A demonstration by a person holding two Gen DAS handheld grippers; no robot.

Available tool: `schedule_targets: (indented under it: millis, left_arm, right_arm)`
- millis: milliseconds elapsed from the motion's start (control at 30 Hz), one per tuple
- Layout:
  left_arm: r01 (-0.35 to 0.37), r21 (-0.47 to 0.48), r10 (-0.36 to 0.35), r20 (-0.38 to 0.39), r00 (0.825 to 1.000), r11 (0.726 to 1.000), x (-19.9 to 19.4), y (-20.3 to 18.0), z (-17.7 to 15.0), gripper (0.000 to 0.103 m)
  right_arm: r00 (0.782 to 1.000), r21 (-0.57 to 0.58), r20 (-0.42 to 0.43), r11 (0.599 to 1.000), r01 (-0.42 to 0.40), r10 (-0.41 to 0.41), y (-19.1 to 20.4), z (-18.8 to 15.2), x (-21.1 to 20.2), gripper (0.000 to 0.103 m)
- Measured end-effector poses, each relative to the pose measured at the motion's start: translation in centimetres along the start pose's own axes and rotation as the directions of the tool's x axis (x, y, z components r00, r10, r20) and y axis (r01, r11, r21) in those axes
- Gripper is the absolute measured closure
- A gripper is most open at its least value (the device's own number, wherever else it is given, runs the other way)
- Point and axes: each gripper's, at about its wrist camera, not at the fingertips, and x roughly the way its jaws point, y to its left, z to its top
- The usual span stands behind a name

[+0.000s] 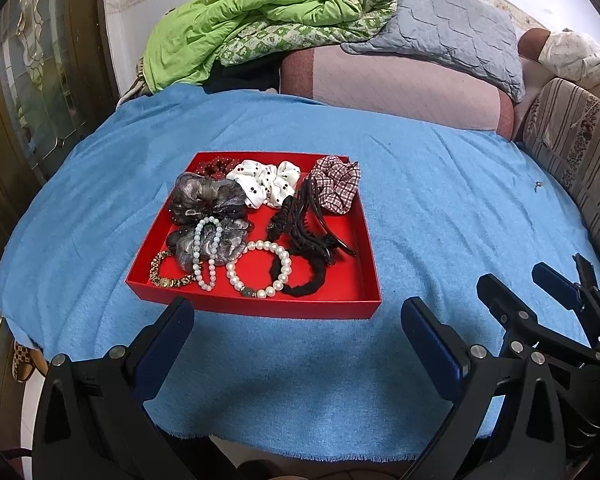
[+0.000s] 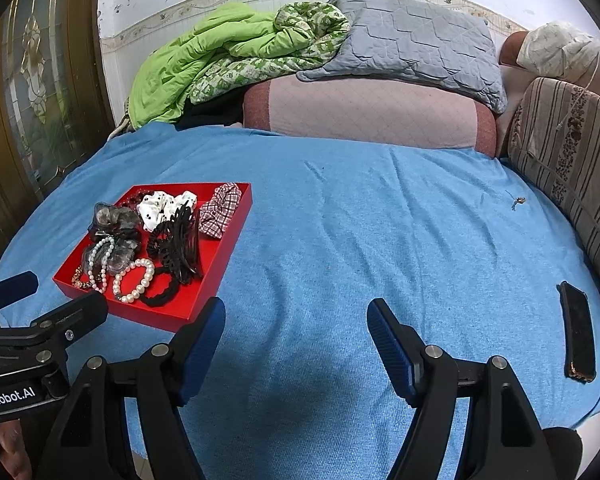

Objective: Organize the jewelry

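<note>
**Hovering over a filled red tray**

Covering the surface, blue cloth [image 1: 440, 208] carries red tray [image 1: 352, 280] near its front-left part. Tray is shallow, square, packed: grey scrunchie [image 1: 204, 200], white dotted scrunchie [image 1: 266, 184], checked scrunchie [image 1: 336, 186], black claw clips [image 1: 308, 228], black hair tie [image 1: 304, 284], pearl bracelet [image 1: 260, 270], smaller pearl strand [image 1: 208, 256]. Dark phone [image 2: 578, 332] lies far right of tray. Left gripper [image 1: 298, 320] spread, empty, just before tray's front edge. Right gripper [image 2: 296, 320] spread, empty, right of tray. "enRobot.AI" readable on left gripper's body.

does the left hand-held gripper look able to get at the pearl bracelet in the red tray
Probably yes: the left hand-held gripper is open just before the red tray, and the pearl bracelet lies uncovered near that front edge.
</note>
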Motion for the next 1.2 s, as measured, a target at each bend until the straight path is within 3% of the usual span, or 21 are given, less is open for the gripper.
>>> schedule_targets:
  millis: [1200]
  left_arm:
    - [-0.005,-0.016,0.005,-0.05,0.999,1.0,1.2,0.3,-0.1,0.0]
  right_arm:
    - [1.0,-0.009,-0.012,1.0,0.014,-0.014,0.3,-0.3,0.5,0.023]
